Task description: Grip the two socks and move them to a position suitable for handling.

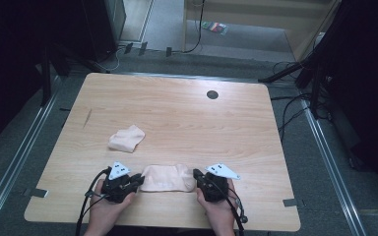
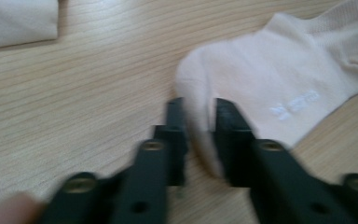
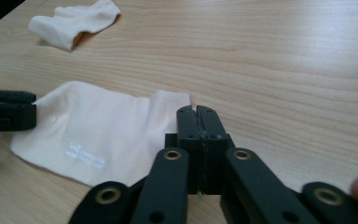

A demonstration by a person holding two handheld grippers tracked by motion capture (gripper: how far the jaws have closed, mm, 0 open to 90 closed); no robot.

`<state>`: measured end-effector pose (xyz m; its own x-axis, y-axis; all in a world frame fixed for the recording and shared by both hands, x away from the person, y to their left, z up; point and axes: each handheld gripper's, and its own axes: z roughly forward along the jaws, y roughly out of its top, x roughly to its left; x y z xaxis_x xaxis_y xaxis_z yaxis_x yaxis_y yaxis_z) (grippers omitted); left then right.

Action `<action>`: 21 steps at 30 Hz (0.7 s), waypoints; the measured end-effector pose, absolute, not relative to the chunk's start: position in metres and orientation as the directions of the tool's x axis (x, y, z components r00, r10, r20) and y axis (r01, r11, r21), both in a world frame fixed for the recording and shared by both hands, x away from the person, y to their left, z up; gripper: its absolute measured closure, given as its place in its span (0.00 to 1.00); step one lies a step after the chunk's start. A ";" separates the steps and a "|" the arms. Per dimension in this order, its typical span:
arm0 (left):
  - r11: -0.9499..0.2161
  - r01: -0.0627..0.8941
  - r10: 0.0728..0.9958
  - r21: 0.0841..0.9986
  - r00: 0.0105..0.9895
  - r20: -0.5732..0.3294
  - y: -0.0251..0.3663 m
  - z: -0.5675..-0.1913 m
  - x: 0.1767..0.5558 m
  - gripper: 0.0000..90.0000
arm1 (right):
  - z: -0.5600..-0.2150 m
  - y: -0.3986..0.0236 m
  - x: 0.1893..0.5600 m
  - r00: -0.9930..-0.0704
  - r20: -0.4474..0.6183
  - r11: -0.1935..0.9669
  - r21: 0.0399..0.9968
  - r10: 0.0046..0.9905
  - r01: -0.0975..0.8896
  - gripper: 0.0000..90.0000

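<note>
A pale pink sock lies flat near the table's front edge, between my two grippers. My left gripper is at its toe end. In the left gripper view its jaws stand a little apart, with the sock's rounded edge bunched between them. My right gripper is at the sock's other end. In the right gripper view its jaws are pressed together on the cuff edge of the sock. A second, crumpled sock lies farther back to the left.
The wooden table has a small black round hole near its far edge. Dark stands and cables crowd the floor at the right. A person's hands hold both grippers at the front edge.
</note>
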<state>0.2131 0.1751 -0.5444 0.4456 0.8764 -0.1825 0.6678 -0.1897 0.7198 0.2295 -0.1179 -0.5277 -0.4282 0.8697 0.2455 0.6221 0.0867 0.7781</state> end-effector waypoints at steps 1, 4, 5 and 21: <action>-0.170 0.664 0.879 0.728 0.436 -0.193 0.177 -0.545 0.215 0.68 | -0.528 -0.119 0.230 -0.430 0.252 0.082 0.778 0.867 0.622 0.89; -0.109 0.652 0.882 0.750 0.412 -0.230 0.188 -0.541 0.219 0.44 | -0.525 -0.121 0.233 -0.453 0.264 0.080 0.788 0.851 0.610 0.63; -0.109 0.652 0.882 0.750 0.412 -0.230 0.188 -0.541 0.219 0.38 | -0.521 -0.120 0.234 -0.466 0.256 0.089 0.796 0.847 0.599 0.59; 0.158 0.560 0.901 0.814 0.255 -0.350 0.291 -0.528 0.235 0.04 | -0.489 0.005 0.284 -0.723 0.045 0.366 0.840 0.689 0.401 0.41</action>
